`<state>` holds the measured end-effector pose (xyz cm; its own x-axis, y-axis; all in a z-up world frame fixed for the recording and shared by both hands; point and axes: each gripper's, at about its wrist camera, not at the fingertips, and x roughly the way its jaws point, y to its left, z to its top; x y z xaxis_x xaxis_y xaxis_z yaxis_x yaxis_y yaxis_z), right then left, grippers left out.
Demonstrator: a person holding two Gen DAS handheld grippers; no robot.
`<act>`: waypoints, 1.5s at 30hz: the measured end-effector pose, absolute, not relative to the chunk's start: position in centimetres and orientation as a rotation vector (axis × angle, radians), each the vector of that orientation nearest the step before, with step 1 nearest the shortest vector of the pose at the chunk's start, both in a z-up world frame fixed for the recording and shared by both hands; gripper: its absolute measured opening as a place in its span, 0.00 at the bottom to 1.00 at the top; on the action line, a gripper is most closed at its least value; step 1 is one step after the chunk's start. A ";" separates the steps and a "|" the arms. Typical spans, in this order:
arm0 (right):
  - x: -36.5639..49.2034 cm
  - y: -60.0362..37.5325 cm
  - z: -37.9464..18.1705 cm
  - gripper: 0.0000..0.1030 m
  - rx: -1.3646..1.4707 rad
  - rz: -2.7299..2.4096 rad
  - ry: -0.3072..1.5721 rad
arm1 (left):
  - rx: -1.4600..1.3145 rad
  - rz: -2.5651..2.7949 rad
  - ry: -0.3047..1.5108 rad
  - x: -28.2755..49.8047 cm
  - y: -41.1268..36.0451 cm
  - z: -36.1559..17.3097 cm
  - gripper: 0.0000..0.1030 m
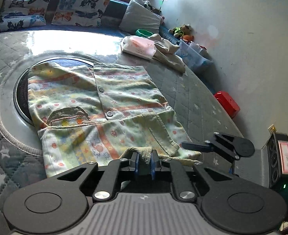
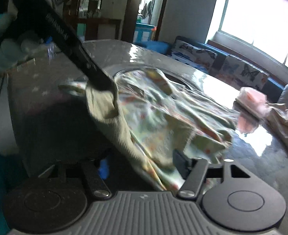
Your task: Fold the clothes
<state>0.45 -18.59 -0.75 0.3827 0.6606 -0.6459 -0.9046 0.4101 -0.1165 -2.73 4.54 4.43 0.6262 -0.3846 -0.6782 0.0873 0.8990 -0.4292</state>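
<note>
A child's patterned jacket [image 1: 104,98] with buttons, pockets and ribbed olive trim lies spread on the grey quilted table [image 1: 193,98]. My left gripper [image 1: 144,162] is shut on a ribbed cuff at the jacket's near edge. In the right wrist view that left gripper [image 2: 104,82] lifts the cuff, and the jacket [image 2: 163,117] is blurred. My right gripper [image 2: 142,162] has the near edge of the jacket hanging between its jaws. Its blue left pad [image 2: 103,166] stands apart from the cloth, so it is open. The left wrist view shows the right gripper [image 1: 185,145] at the jacket's right corner.
A round dark inset [image 1: 20,90] lies under the jacket's far left part. A tissue pack [image 1: 139,47] and a beige folded cloth [image 1: 169,52] sit at the table's far side. Butterfly cushions [image 1: 79,9] line a bench behind. A red box [image 1: 227,103] is on the floor by the wall.
</note>
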 end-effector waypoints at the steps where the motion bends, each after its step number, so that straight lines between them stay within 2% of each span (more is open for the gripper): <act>1: 0.9 -18.3 -0.7 0.42 -0.486 1.061 0.580 | -0.372 -0.282 0.854 -2.8 4.7 4.4 0.12; 3: 1.9 -17.9 -0.6 0.26 -0.450 1.073 0.624 | -0.353 -0.289 0.843 -3.3 4.9 4.3 0.14; 6: 3.2 -17.8 0.1 0.21 -0.375 1.082 0.682 | -0.296 -0.292 0.800 -4.9 5.2 4.7 0.30; 8: 3.8 -17.9 0.8 0.19 -0.324 1.085 0.709 | -0.237 -0.281 0.760 -6.2 5.3 5.0 0.48; 11: 4.6 -18.1 1.6 0.18 -0.262 1.084 0.734 | -0.138 -0.259 0.719 -8.0 5.1 5.0 0.59; 14: 5.0 -18.1 2.3 0.17 -0.226 1.075 0.746 | -0.038 -0.227 0.711 -9.0 4.5 4.3 0.62; 21: 5.5 -17.4 3.1 0.17 -0.207 1.057 0.738 | 0.162 -0.190 0.671 -8.9 3.2 2.4 0.62; 24: 5.4 -17.3 3.0 0.15 -0.210 1.049 0.737 | 0.254 -0.197 0.651 -8.7 2.9 1.5 0.53; 28: 4.8 -17.6 2.6 0.11 -0.214 1.045 0.736 | 0.331 -0.211 0.651 -8.7 3.0 0.5 0.20; 31: 3.8 -17.8 2.7 0.09 -0.224 1.051 0.700 | 0.340 -0.235 0.635 -9.3 3.3 0.5 0.10; 35: 2.2 -18.7 3.5 0.08 -0.233 1.080 0.657 | 0.315 -0.278 0.606 -10.9 3.6 1.7 0.07; 45: -3.6 -22.4 7.8 0.08 -0.241 1.194 0.682 | 0.187 -0.449 0.538 -18.4 4.3 7.1 0.07</act>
